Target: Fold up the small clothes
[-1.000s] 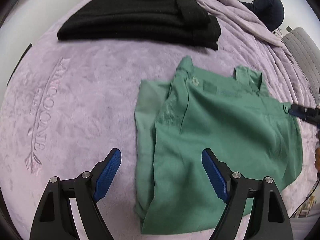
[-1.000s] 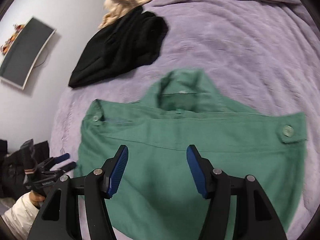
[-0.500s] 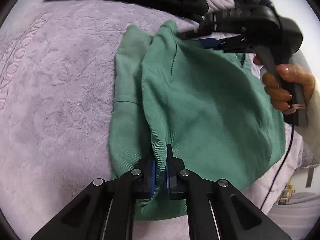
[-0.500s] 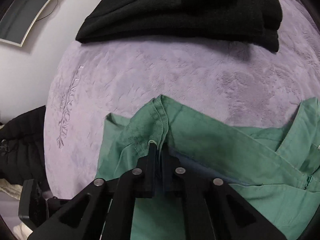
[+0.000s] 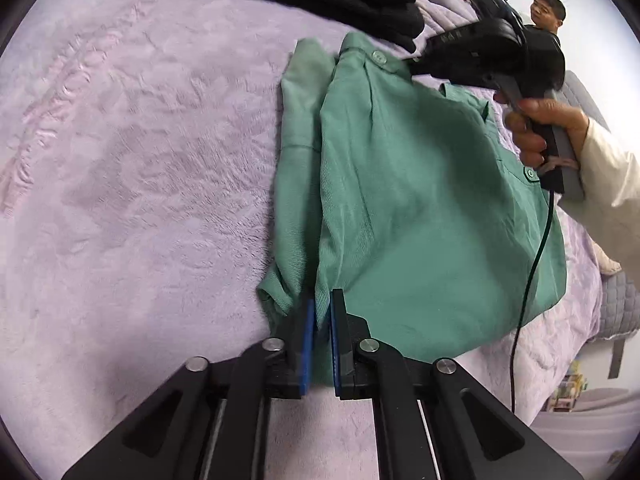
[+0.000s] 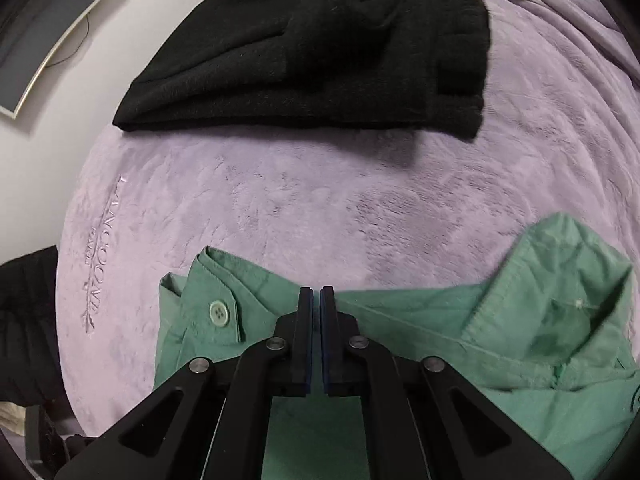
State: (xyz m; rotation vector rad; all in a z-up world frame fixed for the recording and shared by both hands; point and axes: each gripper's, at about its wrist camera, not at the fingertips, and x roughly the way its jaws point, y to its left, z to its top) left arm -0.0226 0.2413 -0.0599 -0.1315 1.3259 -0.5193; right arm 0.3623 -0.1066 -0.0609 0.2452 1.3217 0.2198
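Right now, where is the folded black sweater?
In the right wrist view the black sweater lies at the top, on the purple blanket, beyond the green shirt and apart from it.

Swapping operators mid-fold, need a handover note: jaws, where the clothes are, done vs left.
Left gripper: jaws shut on the green shirt at its near edge.
Right gripper: jaws shut on the shirt's far edge, beside a button tab.
Shirt lies on the purple blanket, one side lifted off it. A folded black garment lies beyond, apart from the shirt.
Done: both pinches made.
Left: carry the lifted side across, lay it flat, finish folding.
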